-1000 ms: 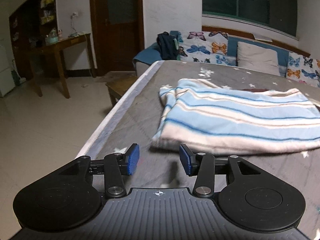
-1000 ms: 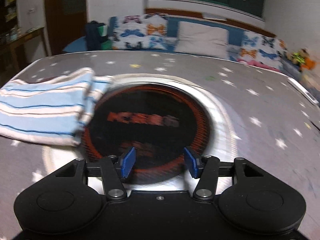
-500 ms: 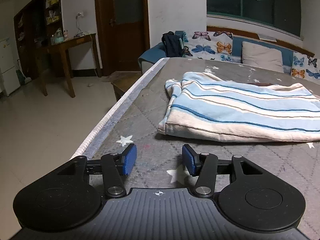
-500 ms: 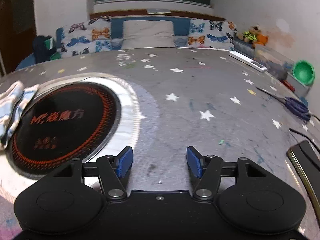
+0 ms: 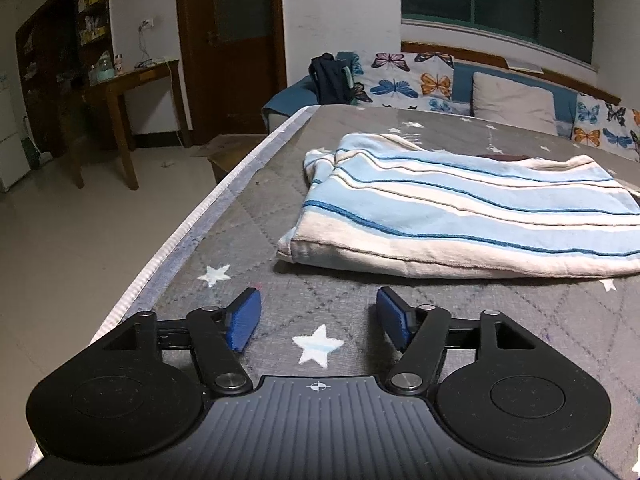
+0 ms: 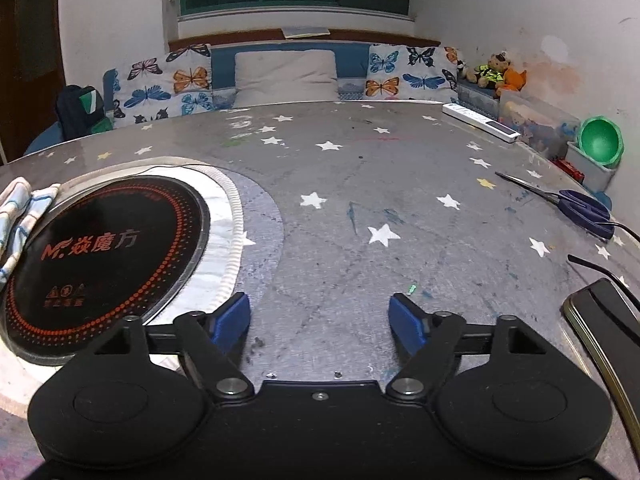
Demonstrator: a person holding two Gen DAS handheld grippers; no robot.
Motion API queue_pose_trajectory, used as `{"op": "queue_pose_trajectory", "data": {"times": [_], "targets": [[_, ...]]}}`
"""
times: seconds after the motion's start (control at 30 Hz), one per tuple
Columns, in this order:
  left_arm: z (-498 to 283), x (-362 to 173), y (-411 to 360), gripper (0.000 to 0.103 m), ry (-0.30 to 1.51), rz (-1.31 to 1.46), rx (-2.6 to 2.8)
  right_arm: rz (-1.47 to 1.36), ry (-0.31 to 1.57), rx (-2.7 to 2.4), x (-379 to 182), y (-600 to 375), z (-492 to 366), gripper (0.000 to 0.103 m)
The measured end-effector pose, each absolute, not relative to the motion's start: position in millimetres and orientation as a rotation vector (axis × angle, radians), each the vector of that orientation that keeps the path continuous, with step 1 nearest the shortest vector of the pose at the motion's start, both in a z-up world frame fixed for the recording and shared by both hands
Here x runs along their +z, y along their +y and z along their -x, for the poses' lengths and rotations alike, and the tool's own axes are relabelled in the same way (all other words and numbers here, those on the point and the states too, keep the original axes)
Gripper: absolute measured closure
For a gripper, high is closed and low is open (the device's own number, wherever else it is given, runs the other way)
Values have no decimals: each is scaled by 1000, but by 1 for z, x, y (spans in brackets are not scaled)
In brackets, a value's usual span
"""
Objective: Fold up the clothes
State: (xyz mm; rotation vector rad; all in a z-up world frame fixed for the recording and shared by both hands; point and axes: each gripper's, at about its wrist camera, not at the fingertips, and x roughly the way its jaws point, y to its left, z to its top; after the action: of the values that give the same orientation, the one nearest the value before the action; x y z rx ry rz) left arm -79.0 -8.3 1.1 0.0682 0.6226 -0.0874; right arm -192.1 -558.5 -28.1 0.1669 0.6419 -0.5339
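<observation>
A folded blue-and-white striped garment [image 5: 460, 216] lies flat on the grey star-patterned table [image 5: 248, 216]. My left gripper [image 5: 318, 318] is open and empty, low over the table just in front of the garment's near left corner, not touching it. In the right wrist view only the garment's edge [image 6: 20, 216] shows at the far left, lying on the rim of the cooktop. My right gripper [image 6: 320, 320] is open and empty over bare table, well to the right of the garment.
A round black induction cooktop [image 6: 100, 252] is set in the table beside the garment. Scissors [image 6: 576, 204], a black phone [image 6: 608, 320], a white power strip [image 6: 480, 122] and a green bowl [image 6: 600, 142] lie at the right. The table's left edge [image 5: 180, 240] drops to the floor.
My left gripper backed away from the garment and opened a little wider. My right gripper swung right, off the cooktop and garment toward bare table, and opened wider.
</observation>
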Motion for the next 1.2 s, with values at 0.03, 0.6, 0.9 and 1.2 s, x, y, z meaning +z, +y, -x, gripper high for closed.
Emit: {"op": "queue_pose_trajectory", "data": {"times": [0.03,0.6,0.9,1.2], "targets": [[79,1,-8,35,624,-68,-85,-165,636,-534,-28,-558,193,20],[76,-1,-5,18,641,-51,-93,-158,652,-535,-32,-559,190,0],[76,-1,-5,13,647,-49,-90,-161,654,-534,-32,-560,193,0],[75,-3,-6,7,653,-52,-84,-156,655,-534,-32,-559,192,0]]}}
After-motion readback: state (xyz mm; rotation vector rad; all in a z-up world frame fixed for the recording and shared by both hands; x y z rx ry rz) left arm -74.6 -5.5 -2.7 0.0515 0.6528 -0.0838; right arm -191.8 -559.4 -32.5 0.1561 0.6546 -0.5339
